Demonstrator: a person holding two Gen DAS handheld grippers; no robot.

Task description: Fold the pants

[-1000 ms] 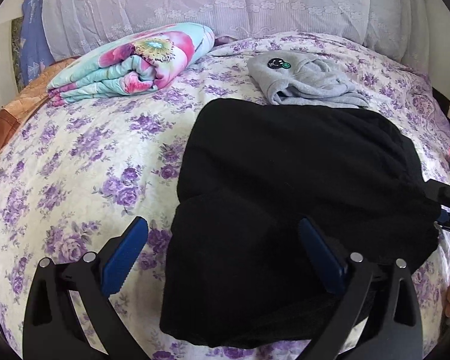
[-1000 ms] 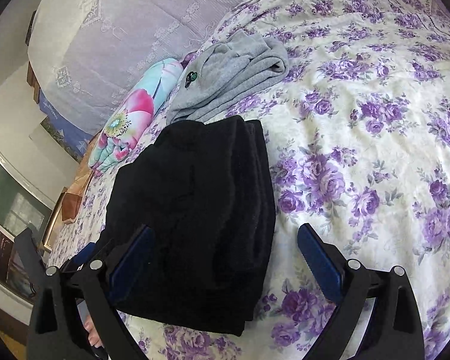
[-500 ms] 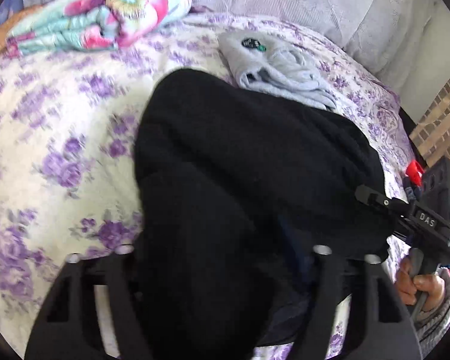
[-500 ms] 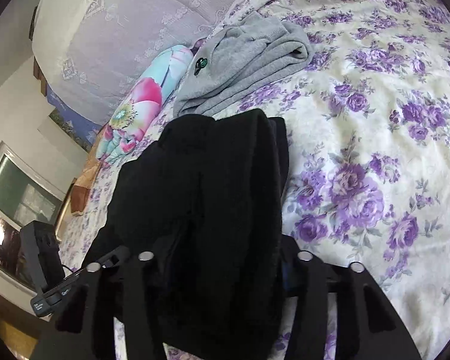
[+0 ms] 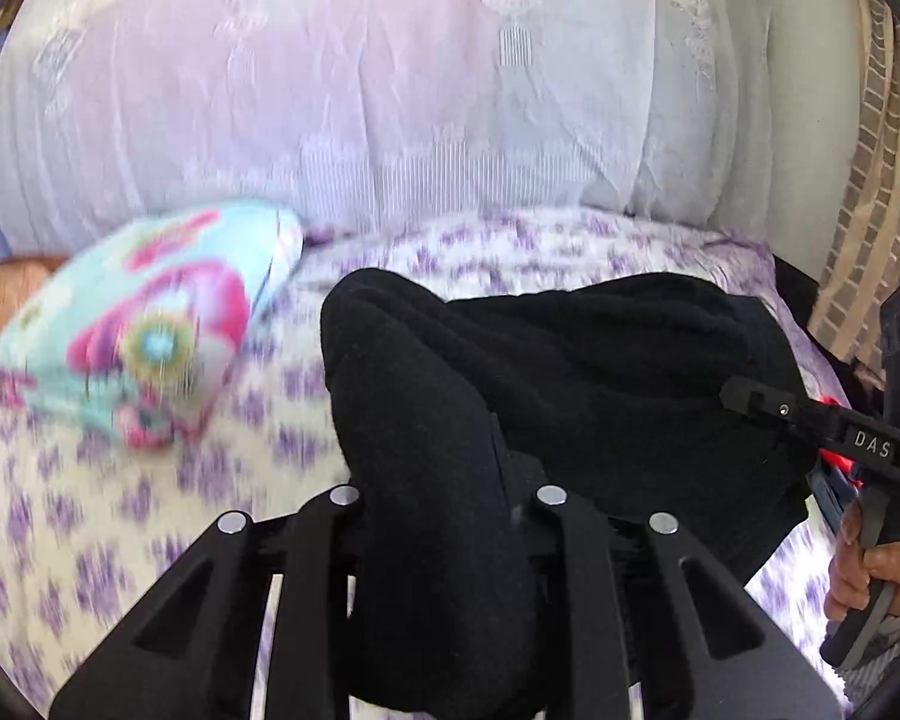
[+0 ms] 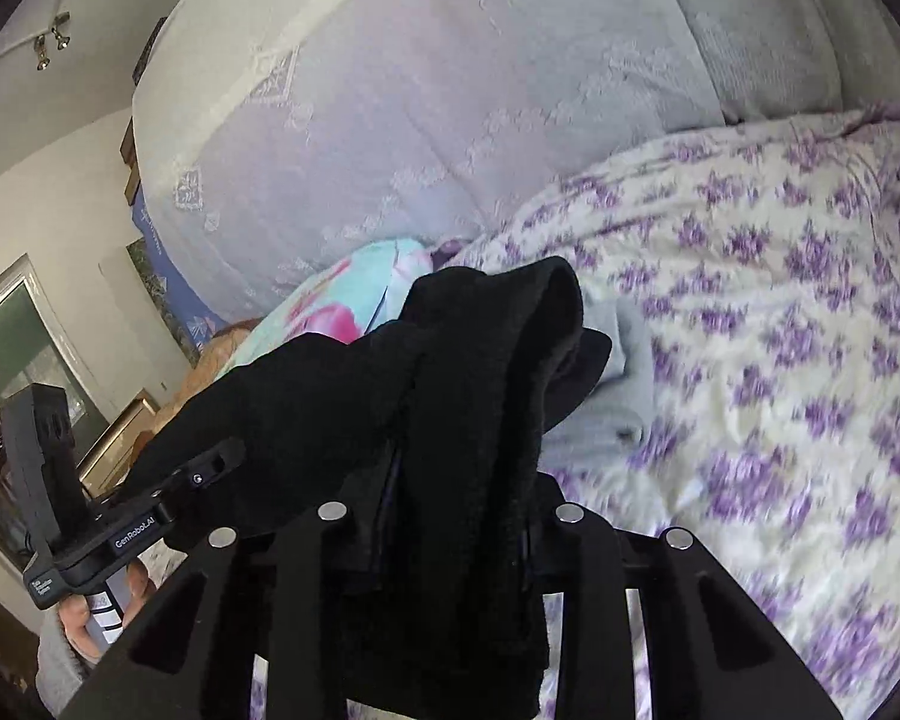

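Purple-flowered bedding (image 5: 150, 516) covers the bed, with a pale quilted headboard (image 5: 330, 90) behind it, both smeared by motion blur. At the far left of the left wrist view lies a folded floral blanket (image 5: 144, 324). Beside it, toward the middle, the black pants (image 5: 570, 372) now hang in a thick bundle above the sheet, where a second ago they lay flat on it.

Both grippers have just been closing, each with a fold of pants between its jaws. The left gripper (image 5: 444, 516) is clamped on the near left edge of the bundle, its fingers drawn in tight against the cloth. To the right, the right gripper (image 6: 450, 540) pinches the other near edge in the same way, layers of black fabric bunched between its fingers. In its view a grey garment (image 6: 618, 396) shows under the lifted pants, lying on the sheet. A hand (image 5: 870, 570) holding the right gripper's handle appears at the right edge of the left view.

The headboard fills far more of both views than it did a second ago, and the bed far less, so both grippers have risen and tipped up with the cloth.

That reads as the grasp secured and the lift begun. Likely the near end is about to be carried over the far end for another fold, or the bundle moved off. The thick layers could slip unevenly if either grip is shallow.
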